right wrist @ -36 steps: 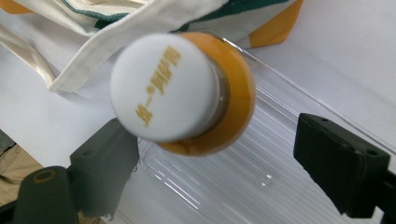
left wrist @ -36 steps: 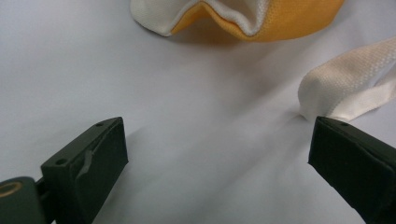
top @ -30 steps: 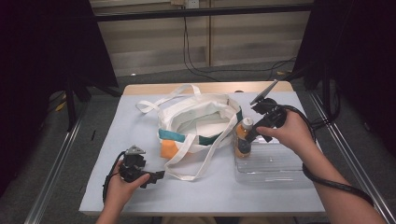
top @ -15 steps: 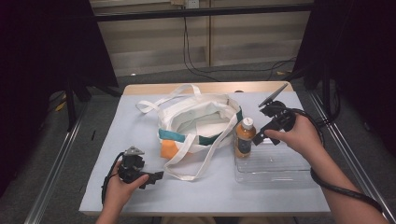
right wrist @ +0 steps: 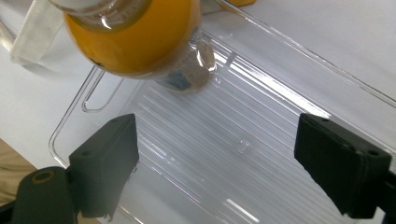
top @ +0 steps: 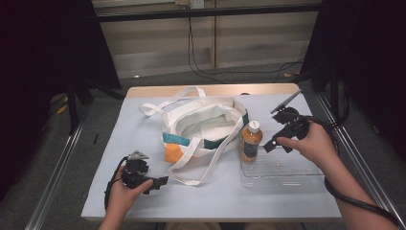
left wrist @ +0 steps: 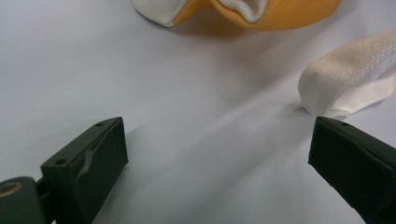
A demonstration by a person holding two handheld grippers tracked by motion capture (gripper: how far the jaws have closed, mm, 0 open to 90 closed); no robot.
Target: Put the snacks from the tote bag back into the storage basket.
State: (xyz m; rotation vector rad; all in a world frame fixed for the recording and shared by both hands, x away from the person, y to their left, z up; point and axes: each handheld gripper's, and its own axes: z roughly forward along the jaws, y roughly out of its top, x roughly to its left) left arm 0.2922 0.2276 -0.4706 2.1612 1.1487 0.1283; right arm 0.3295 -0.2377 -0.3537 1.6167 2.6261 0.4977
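Since a second ago my right gripper (top: 274, 143) has drawn back to the right, off the bottle (top: 250, 140): then its jaws were around the bottle, now they stand apart from it, just to its right, over the clear tray (top: 287, 173). My left hand has kept its place at the near left of the table (top: 143, 206).

That bottle stands upright in the far left corner of the tray, long axis vertical, white cap up, orange drink inside. In the right gripper view it (right wrist: 135, 35) looms at the upper left, beyond my two black jaws and to one side of the gap between them, its base resting on the ribbed tray floor (right wrist: 261, 116). Nothing lies between those jaws; they stand wide apart and hold nothing.

My left gripper (top: 160, 181) lies low on the table in my left hand (top: 122, 194), pointing right toward the loose strap (top: 201, 165) of the tote bag (top: 203, 122). In the left gripper view its jaws are spread wide with bare table between them, and the strap's folded end (left wrist: 336, 81) lies just beyond the right jaw, not touching it. An orange patch of the bag (left wrist: 275, 11) shows at the far edge.

The bag sits open at the middle of the table, just left of the bottle and tray, its handles sprawled far left and near.
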